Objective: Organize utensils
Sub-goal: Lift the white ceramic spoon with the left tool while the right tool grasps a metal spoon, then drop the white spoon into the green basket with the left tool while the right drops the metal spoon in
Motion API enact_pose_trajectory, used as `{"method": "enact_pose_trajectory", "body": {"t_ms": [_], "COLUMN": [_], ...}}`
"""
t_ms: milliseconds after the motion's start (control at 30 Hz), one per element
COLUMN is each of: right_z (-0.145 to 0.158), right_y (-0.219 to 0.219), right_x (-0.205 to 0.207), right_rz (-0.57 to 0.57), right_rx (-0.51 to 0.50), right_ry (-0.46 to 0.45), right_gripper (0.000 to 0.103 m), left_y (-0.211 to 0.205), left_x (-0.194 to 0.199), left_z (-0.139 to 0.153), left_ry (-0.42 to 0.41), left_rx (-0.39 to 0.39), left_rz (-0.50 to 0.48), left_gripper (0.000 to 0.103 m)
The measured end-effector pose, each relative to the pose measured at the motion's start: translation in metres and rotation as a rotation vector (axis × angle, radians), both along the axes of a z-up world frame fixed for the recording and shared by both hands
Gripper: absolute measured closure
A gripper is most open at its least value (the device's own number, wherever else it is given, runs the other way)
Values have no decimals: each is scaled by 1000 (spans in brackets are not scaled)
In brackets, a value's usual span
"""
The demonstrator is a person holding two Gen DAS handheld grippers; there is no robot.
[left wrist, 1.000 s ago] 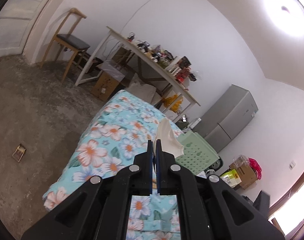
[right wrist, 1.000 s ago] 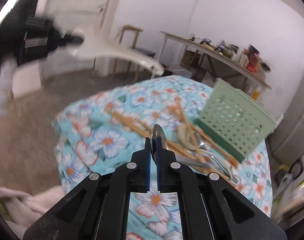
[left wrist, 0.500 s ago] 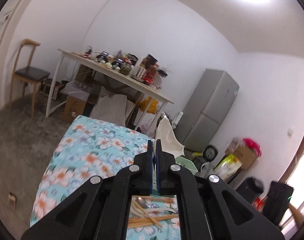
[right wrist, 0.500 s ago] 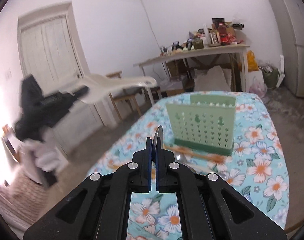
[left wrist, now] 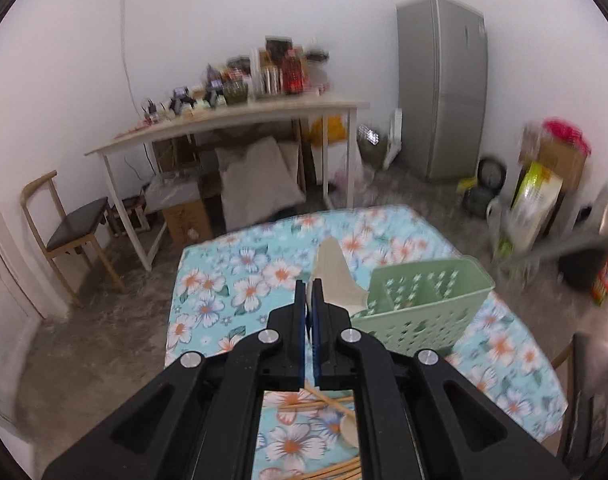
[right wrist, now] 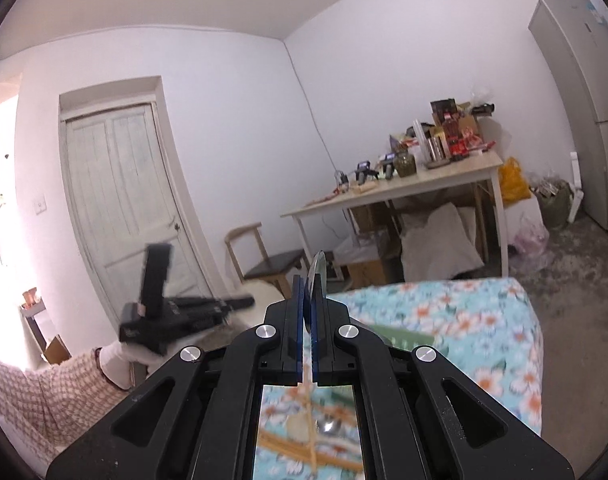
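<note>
My left gripper (left wrist: 311, 294) is shut on a cream plastic rice spoon (left wrist: 336, 276), held above the flowered table beside the green perforated utensil basket (left wrist: 420, 308). Wooden chopsticks (left wrist: 324, 400) and a spoon (left wrist: 350, 432) lie on the cloth under the gripper. My right gripper (right wrist: 311, 294) is shut on a metal utensil (right wrist: 318, 276) whose thin end sticks up between the fingers. Chopsticks (right wrist: 304, 444) and a metal spoon (right wrist: 330, 426) show blurred beneath it. The left gripper (right wrist: 207, 308) shows at the left of the right wrist view.
The flowered tablecloth (left wrist: 231, 280) covers a small table. Behind stand a cluttered white table (left wrist: 231, 120), a wooden chair (left wrist: 67, 232), a grey fridge (left wrist: 444, 84), boxes and bags (left wrist: 544, 184). A door (right wrist: 119, 208) is at the left.
Both grippers have swung quickly. The left view has turned down toward the table and basket. The right view has lifted away from the basket toward the door and far table.
</note>
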State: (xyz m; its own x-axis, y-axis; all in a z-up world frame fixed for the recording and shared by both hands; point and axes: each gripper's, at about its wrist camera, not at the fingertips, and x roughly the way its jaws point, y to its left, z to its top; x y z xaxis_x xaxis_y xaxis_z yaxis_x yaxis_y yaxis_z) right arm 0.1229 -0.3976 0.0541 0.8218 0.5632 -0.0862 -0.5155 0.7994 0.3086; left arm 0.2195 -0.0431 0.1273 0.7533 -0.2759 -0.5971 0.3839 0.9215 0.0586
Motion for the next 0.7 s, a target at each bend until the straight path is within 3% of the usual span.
{"method": "enact_pose_trajectory", "body": {"t_ms": [167, 300, 500, 700], "right_z": [-2, -9, -22, -36], "right_y": [-9, -18, -27, -23], "right_x": [33, 64, 91, 108], "right_rz": [32, 63, 77, 56], "right_rx": [55, 102, 140, 116], "right_ry": [33, 120, 217, 291], "right_gripper": [102, 102, 102, 102], "left_y": [-22, -36, -41, -30], "left_x": [35, 59, 80, 88], "left_z": [-15, -27, -42, -44], "left_ry": [93, 170, 259, 254], "left_rx": [115, 124, -3, -141], "left_rz": [-21, -35, -52, -37], "left_gripper": [101, 100, 97, 85]}}
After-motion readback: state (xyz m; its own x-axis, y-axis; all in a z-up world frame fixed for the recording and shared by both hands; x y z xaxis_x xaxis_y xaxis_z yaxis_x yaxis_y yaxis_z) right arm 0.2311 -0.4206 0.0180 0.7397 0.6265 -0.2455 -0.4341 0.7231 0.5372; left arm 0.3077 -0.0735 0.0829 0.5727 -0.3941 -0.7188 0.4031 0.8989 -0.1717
